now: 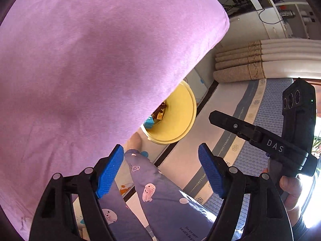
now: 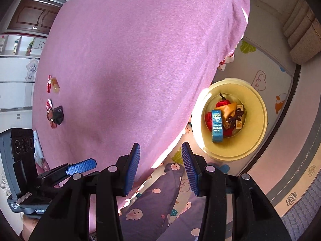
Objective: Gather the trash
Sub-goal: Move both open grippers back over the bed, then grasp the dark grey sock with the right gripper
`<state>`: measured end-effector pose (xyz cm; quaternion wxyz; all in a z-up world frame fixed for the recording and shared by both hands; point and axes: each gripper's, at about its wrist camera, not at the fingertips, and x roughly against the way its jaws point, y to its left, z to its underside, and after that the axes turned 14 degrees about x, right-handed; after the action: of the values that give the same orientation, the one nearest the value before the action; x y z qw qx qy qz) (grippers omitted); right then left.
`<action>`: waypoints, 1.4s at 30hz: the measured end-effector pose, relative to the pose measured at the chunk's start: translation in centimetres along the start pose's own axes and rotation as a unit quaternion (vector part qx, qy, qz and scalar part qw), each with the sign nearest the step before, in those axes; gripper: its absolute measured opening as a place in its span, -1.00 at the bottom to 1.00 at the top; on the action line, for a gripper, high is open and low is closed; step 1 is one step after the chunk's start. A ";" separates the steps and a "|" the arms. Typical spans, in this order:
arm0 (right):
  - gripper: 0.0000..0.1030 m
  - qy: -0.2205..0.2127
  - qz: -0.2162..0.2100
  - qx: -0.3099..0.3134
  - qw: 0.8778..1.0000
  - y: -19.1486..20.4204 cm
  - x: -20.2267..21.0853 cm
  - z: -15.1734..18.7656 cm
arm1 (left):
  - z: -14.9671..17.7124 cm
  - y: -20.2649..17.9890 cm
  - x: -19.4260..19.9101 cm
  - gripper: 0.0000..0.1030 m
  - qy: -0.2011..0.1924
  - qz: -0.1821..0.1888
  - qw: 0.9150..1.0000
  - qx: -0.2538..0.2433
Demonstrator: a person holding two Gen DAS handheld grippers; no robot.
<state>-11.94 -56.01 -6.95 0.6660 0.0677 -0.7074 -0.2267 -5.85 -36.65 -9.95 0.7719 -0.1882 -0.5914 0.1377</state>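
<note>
Both jaws stand apart, empty: left gripper [image 1: 160, 172] and right gripper [image 2: 160, 168] above the pink cloth-covered table [image 2: 124, 60]; round yellow plastic bin [image 2: 258, 140] holds trash at right.

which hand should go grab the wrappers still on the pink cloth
Left, probably. In the right wrist view the left gripper sits on the same side as the wrappers, open and empty. The right gripper is nearer the yellow bin.
</note>
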 end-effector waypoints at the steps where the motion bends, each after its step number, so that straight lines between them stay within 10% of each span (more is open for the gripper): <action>1: -0.16 0.003 -0.002 0.010 1.000 1.4 -0.5 -0.3 | -0.1 1.4 0.7 0.49 -0.007 0.002 1.000 0.011; 22: 0.01 0.058 -0.011 0.201 0.978 28.4 -11.3 -5.1 | -0.2 28.6 15.9 0.69 -0.158 0.006 0.967 0.201; 42: 0.30 0.101 -0.028 0.235 0.966 38.7 -20.8 -12.9 | -6.0 37.6 19.3 0.77 -0.188 0.012 0.938 0.291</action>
<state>10.79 -16.38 -9.86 0.6928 0.2646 -0.6677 -0.0647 5.35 4.50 -11.75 0.6663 0.0672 -0.6571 0.3460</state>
